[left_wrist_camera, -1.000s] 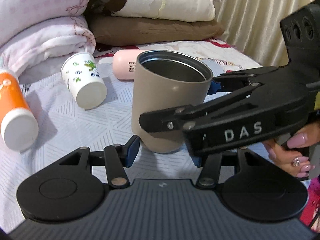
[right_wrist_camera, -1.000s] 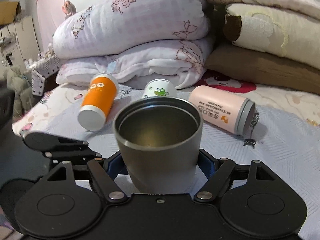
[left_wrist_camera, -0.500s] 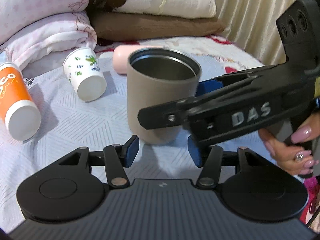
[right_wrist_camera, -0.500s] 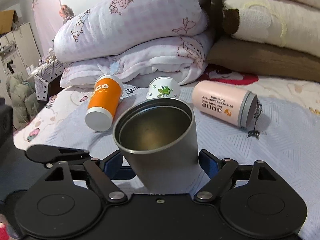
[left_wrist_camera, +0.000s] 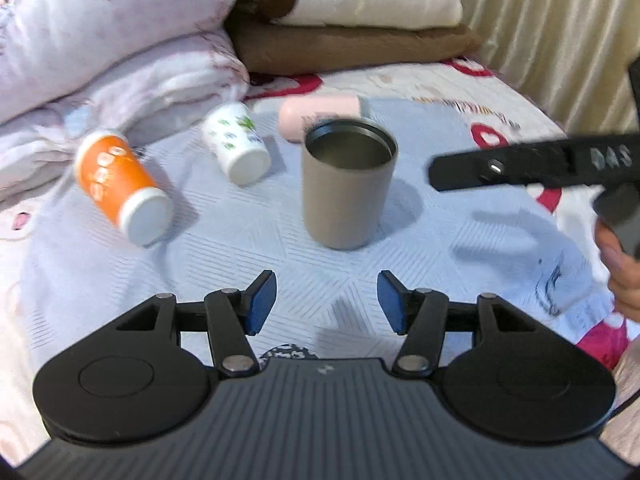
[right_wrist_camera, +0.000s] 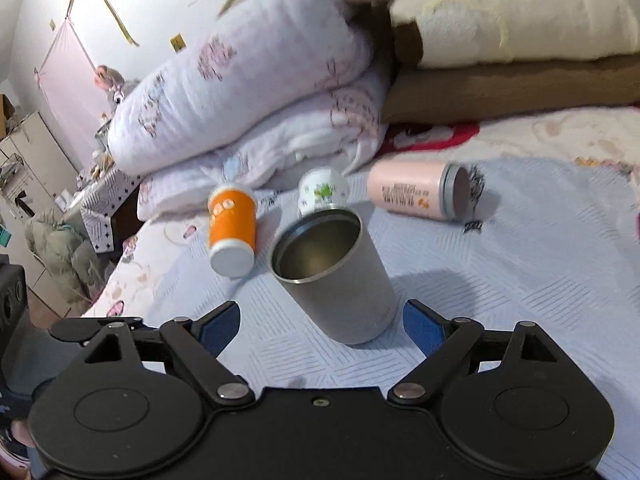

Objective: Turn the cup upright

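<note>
A tan metal cup (left_wrist_camera: 347, 184) stands upright on the bed, its open mouth up; it also shows in the right wrist view (right_wrist_camera: 336, 276). My left gripper (left_wrist_camera: 326, 302) is open and empty, pulled back in front of the cup. My right gripper (right_wrist_camera: 320, 326) is open and empty, just short of the cup's base; one of its fingers (left_wrist_camera: 520, 166) shows in the left wrist view to the right of the cup. An orange cup (left_wrist_camera: 120, 188), a white leaf-print cup (left_wrist_camera: 238, 148) and a pink tumbler (left_wrist_camera: 320, 114) lie on their sides behind.
Folded quilts (left_wrist_camera: 120, 40) and pillows (left_wrist_camera: 360, 20) are stacked at the back of the bed. A curtain (left_wrist_camera: 560, 20) hangs at the right. The bed's left edge (right_wrist_camera: 120, 280) drops to a cluttered floor.
Both grippers have drawn back from the tan cup. The right gripper has opened and let go of it. The cup now stands free on the bed.
</note>
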Action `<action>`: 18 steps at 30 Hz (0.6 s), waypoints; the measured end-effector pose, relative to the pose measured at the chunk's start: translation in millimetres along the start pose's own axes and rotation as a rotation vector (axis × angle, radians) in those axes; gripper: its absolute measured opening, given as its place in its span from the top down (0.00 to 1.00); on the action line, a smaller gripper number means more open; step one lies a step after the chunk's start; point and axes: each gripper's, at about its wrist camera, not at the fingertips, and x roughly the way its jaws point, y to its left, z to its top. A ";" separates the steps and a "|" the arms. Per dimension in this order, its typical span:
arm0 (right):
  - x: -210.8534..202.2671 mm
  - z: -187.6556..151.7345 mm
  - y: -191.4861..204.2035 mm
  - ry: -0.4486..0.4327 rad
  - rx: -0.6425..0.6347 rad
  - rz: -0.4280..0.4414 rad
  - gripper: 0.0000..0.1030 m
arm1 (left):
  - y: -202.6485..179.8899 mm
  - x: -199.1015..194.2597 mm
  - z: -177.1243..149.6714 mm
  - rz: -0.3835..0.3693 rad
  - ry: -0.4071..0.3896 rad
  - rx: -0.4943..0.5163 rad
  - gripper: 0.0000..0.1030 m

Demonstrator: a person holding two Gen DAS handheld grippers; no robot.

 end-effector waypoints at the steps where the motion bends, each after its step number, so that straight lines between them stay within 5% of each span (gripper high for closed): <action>1: -9.1 1.8 4.7 -0.012 -0.011 -0.003 0.11 | 1.0 -9.5 3.9 -0.005 -0.004 -0.006 0.46; 10: -72.7 14.4 46.6 -0.078 -0.117 -0.071 0.11 | -8.2 -79.6 34.7 0.024 -0.056 -0.018 0.42; 18: -113.0 21.2 67.9 -0.101 -0.087 -0.156 0.11 | -21.9 -126.2 39.9 0.143 -0.062 -0.049 0.39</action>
